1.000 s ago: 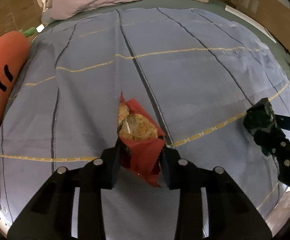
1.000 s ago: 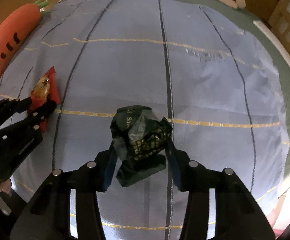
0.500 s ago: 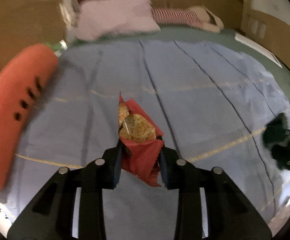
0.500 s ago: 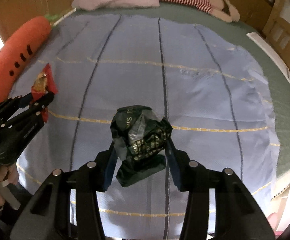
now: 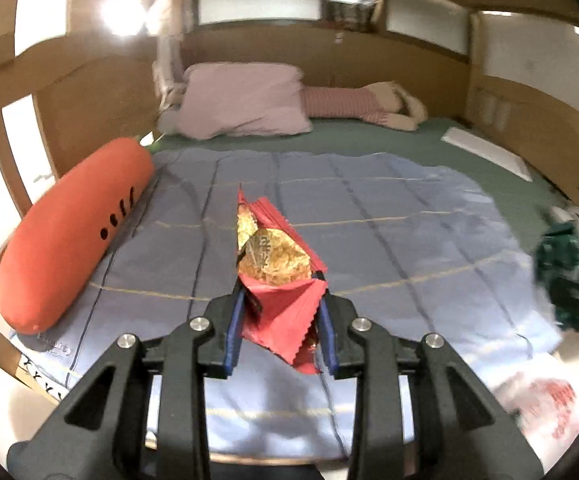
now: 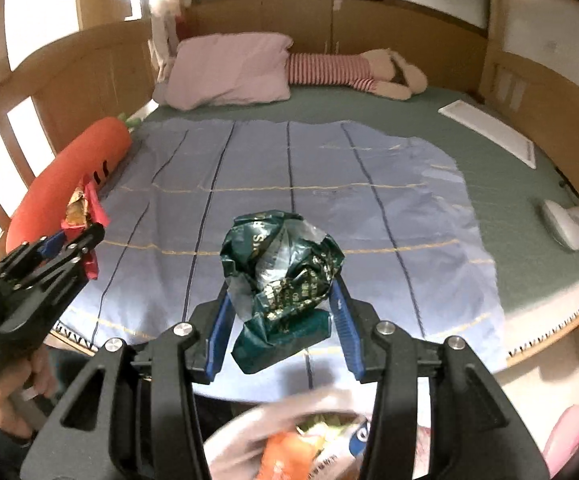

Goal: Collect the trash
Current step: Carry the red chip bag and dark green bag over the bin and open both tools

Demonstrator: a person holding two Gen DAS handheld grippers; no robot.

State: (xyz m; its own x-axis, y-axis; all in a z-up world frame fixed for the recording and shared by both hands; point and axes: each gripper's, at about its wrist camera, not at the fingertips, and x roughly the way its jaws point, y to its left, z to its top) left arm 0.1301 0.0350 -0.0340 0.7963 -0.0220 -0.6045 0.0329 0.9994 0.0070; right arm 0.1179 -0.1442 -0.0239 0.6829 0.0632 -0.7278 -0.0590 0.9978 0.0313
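While my left tongs (image 5: 279, 330) were clamped on the red snack wrapper (image 5: 279, 276), my right tongs (image 6: 281, 316) pinched the crumpled dark green wrapper (image 6: 281, 264) the same way, both pieces lifted clear of the blue blanket (image 6: 369, 208) ahead of the tips. Just under my right tongs, at the near edge of the bed, a white trash bag (image 6: 257, 432) showed its open mouth, blurred, with other rubbish inside. I judged the step to be the drop: I should bring each wrapper squarely over that mouth before spreading the tongs, green first since it hung nearest, because light foil drifts and could snag on the rim. Out to the left of my left tongs lay the carrot cushion (image 5: 69, 240) against the wooden rail, so there was little room to swing that way. Far ahead sat the pink pillow (image 6: 229, 72) and striped plush toy (image 6: 353, 70). To the right a white device (image 6: 569, 228) lay on the green sheet; the blanket between stood open.
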